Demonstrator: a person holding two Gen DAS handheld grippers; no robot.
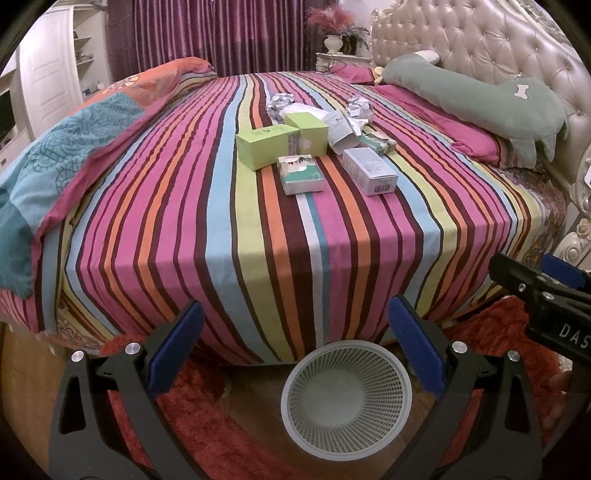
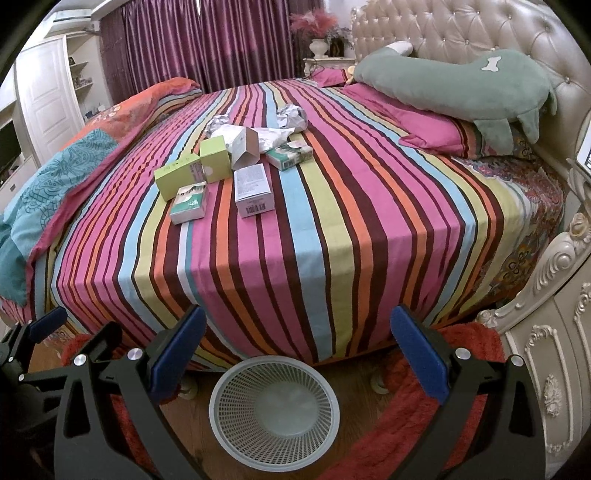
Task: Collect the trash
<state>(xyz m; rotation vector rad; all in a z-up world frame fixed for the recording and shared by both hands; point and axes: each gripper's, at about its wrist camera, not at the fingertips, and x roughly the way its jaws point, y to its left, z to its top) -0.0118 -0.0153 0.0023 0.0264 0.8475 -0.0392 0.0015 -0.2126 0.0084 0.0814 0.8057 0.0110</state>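
Trash lies in a cluster on the striped bed [image 1: 258,240]: two green boxes [image 1: 266,146], a teal-and-white box [image 1: 301,173], a white barcode box [image 1: 369,170] and crumpled paper [image 1: 358,107]. The same cluster shows in the right wrist view, with the green boxes [image 2: 181,181] and the white barcode box [image 2: 254,190]. A white mesh waste basket [image 1: 346,398] [image 2: 274,408] stands empty on the floor at the bed's foot. My left gripper [image 1: 295,343] and right gripper [image 2: 297,343] are both open and empty, held above the basket, well short of the trash.
A folded orange and teal quilt [image 1: 74,147] lies on the bed's left side. A green plush pillow [image 2: 461,85] rests by the tufted headboard [image 2: 461,33]. A red rug [image 2: 424,413] covers the floor. A carved white nightstand [image 2: 546,369] stands at right.
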